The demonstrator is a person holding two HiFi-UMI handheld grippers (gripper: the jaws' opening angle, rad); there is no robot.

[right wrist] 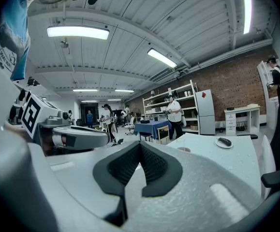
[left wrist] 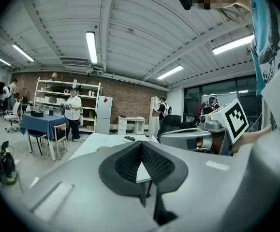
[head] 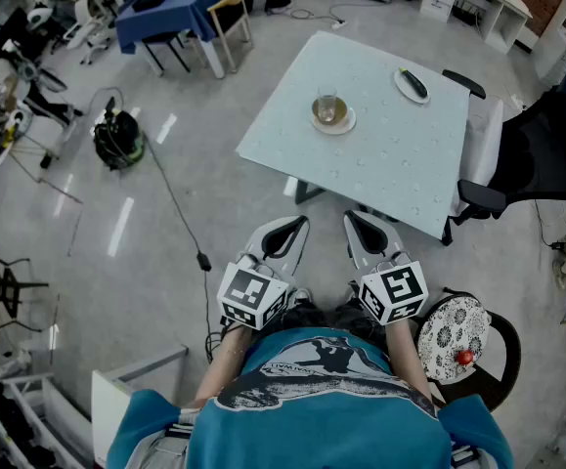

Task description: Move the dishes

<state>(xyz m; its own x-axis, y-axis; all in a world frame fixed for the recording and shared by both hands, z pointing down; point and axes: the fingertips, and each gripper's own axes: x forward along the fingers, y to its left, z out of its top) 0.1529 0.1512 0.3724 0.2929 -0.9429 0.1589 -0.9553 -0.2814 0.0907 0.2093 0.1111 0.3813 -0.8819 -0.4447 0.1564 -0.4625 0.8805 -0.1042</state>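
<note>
Approach stage of moving the dishes: nothing is gripped yet.
The left tongs [head: 284,234] and right tongs [head: 364,233] are both pressed together and empty, held side by side near level, short of the pale square counter [head: 380,164]. Their ribbed black pads [right wrist: 152,163] meet in a V. On the counter's smooth, lightly speckled top sit a round saucer [head: 346,123] carrying a clear glass [head: 326,106], and, well apart near the far edge, a small plate [head: 406,88] bearing a dark elongated item [head: 414,83]. The next move probably calls for closing in on the counter, spreading one pair, and pinching a thin rim without tipping the glass.
</note>
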